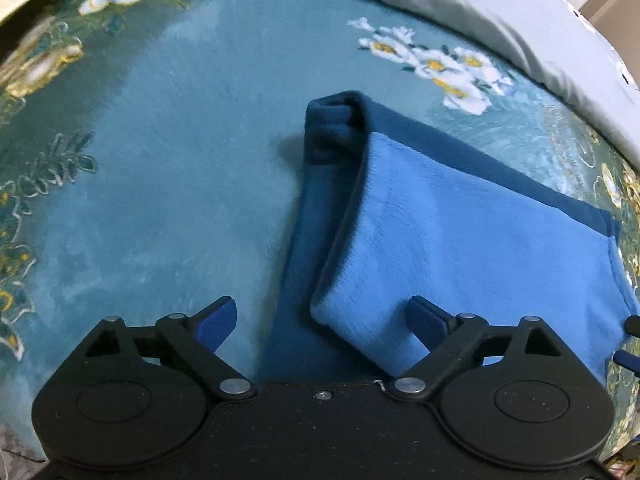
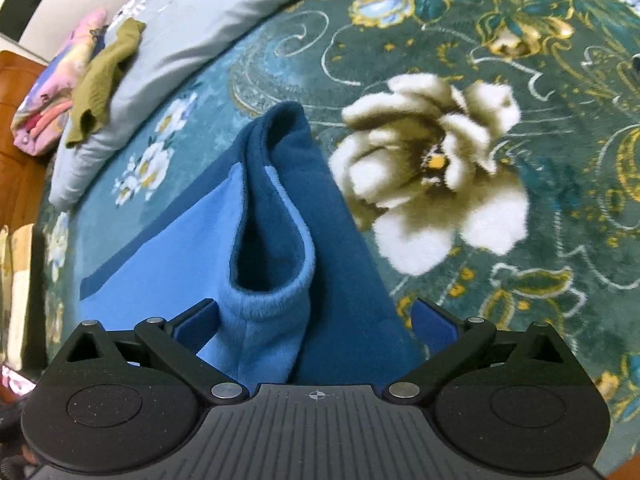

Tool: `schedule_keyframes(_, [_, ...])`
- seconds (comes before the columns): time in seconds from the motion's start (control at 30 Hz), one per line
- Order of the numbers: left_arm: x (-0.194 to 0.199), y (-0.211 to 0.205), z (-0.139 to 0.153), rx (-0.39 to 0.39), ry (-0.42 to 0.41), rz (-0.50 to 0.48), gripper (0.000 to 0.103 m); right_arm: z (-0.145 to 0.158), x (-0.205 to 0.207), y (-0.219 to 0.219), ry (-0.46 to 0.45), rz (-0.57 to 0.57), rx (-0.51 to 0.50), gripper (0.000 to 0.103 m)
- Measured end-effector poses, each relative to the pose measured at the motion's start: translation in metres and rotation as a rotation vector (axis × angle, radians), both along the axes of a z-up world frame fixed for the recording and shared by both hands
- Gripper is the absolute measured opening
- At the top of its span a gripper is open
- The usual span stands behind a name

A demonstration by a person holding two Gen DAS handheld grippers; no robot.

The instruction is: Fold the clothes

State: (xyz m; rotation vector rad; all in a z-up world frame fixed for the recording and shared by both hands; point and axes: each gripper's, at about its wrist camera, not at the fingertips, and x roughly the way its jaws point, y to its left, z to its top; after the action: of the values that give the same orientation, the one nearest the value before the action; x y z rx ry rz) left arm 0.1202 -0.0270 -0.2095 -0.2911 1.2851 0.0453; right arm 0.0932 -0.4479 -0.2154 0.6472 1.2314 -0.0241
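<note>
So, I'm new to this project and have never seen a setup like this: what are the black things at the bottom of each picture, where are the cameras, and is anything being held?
Each black shape is a hand-held two-finger gripper; a person carries one in each hand, and a wide-angle camera on each looks forward along its fingers. One picture looks past the left gripper, the other past the right gripper. Below lies a blue fleece garment, partly folded, on a teal floral blanket. Behind are a pale grey pillow and some other clothes. Both grippers' jaws stand wide open: the fleece lies between them, but neither grips it.
</note>
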Motion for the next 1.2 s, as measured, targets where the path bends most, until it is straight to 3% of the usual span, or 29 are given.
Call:
schedule_keyframes(0.17, [0.01, 0.006, -0.013, -0.091, 0.025, -0.02, 0.087, -0.013, 0.017, 0.002, 0.02, 0.014, -0.005, 0.103])
schedule_keyframes(0.23, [0.01, 0.008, -0.014, -0.105, 0.029, -0.034, 0.077, -0.018, 0.024, 0.002, 0.033, 0.016, 0.003, 0.103])
schedule_keyframes(0.27, [0.011, 0.008, -0.015, -0.112, 0.032, -0.038, 0.076, -0.02, 0.028, 0.002, 0.042, 0.016, 0.007, 0.103])
schedule_keyframes(0.33, [0.013, 0.008, -0.014, -0.11, 0.032, -0.041, 0.076, -0.022, 0.033, 0.002, 0.058, 0.012, 0.018, 0.097])
schedule_keyframes(0.37, [0.013, 0.007, -0.011, -0.094, 0.023, -0.041, 0.076, -0.023, 0.035, 0.002, 0.068, 0.008, 0.023, 0.087])
schedule_keyframes(0.53, [0.015, 0.005, 0.027, -0.018, -0.072, -0.006, 0.076, -0.024, 0.038, 0.0, 0.091, 0.002, 0.061, 0.06])
schedule_keyframes(0.57, [0.016, 0.002, 0.037, -0.014, -0.101, -0.008, 0.076, -0.023, 0.037, -0.001, 0.089, 0.007, 0.073, 0.048])
schedule_keyframes(0.6, [0.017, -0.004, 0.044, -0.03, -0.121, -0.026, 0.076, -0.022, 0.037, -0.001, 0.087, 0.014, 0.084, 0.04])
schedule_keyframes(0.67, [0.02, -0.021, 0.056, -0.085, -0.15, -0.095, 0.073, -0.018, 0.037, 0.0, 0.078, 0.028, 0.089, 0.035])
schedule_keyframes(0.77, [0.026, -0.066, 0.058, -0.121, -0.145, -0.238, 0.048, -0.009, 0.036, 0.002, 0.061, 0.035, 0.087, 0.03])
schedule_keyframes(0.83, [0.028, -0.095, 0.05, -0.136, -0.109, -0.301, 0.018, -0.002, 0.035, 0.004, 0.047, 0.038, 0.09, 0.027])
schedule_keyframes(0.87, [0.028, -0.107, 0.045, -0.141, -0.088, -0.318, 0.012, 0.002, 0.035, 0.005, 0.041, 0.041, 0.093, 0.026])
schedule_keyframes(1.0, [0.019, -0.138, 0.031, -0.15, -0.039, -0.316, 0.007, 0.016, 0.034, 0.008, 0.015, 0.073, 0.099, 0.024])
schedule_keyframes(1.2, [0.01, -0.155, 0.01, -0.08, -0.01, -0.301, 0.007, 0.038, 0.035, 0.021, -0.014, 0.162, 0.085, 0.023])
